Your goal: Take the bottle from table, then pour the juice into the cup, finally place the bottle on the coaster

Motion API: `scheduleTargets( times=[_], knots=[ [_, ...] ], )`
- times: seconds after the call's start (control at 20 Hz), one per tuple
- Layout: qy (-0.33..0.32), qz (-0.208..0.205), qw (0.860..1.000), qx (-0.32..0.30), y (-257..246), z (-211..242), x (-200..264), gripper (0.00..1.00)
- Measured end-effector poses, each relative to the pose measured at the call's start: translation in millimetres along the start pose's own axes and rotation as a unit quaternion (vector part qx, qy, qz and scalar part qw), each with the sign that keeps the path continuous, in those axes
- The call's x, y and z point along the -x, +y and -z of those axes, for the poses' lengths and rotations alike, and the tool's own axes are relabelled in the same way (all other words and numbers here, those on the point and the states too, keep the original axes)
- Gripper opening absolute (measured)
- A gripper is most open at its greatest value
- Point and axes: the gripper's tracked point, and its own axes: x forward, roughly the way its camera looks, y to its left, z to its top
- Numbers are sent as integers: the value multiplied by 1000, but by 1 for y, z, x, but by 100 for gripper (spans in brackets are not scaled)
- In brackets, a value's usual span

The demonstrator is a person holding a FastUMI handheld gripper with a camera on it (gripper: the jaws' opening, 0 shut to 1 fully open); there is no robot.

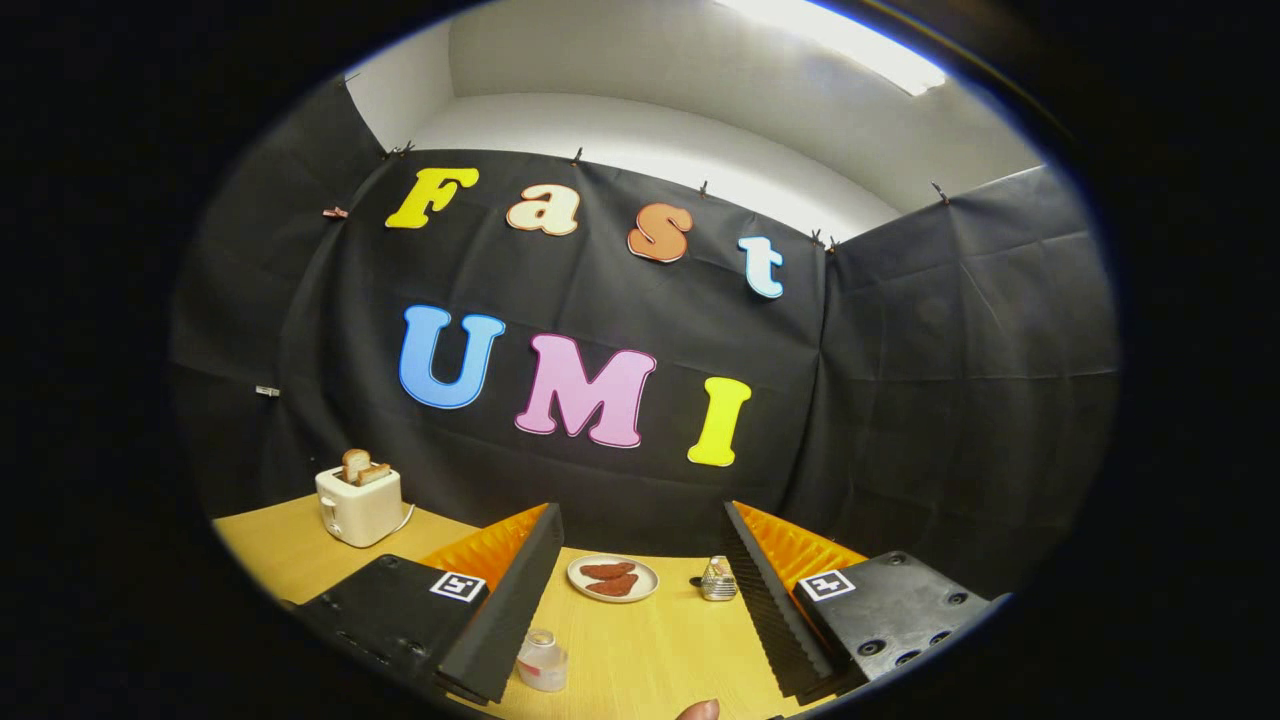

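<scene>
The fingers (pixel 640 600) are wide open and hold nothing; the small bottle (pixel 542 660) on the desk (pixel 640 650) looks light and slippery; grab its middle.

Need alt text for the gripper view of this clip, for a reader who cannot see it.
The gripper hangs with its jaws wide open and empty over a wooden table, a small clear bottle lying just ahead by the left jaw. Beyond them sit a plate of reddish food and a small glass cup; a toaster with toast stands far left.
</scene>
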Motion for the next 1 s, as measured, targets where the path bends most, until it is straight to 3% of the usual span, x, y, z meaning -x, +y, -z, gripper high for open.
scheduleTargets(
  times=[0.45,0.75,1.0],
  knots=[
    [-11,-33,999,-17,23,4,4,97],
    [4,-38,997,-63,26,43,4,97],
    [5,-53,998,-46,30,72,5,97]
  ],
)
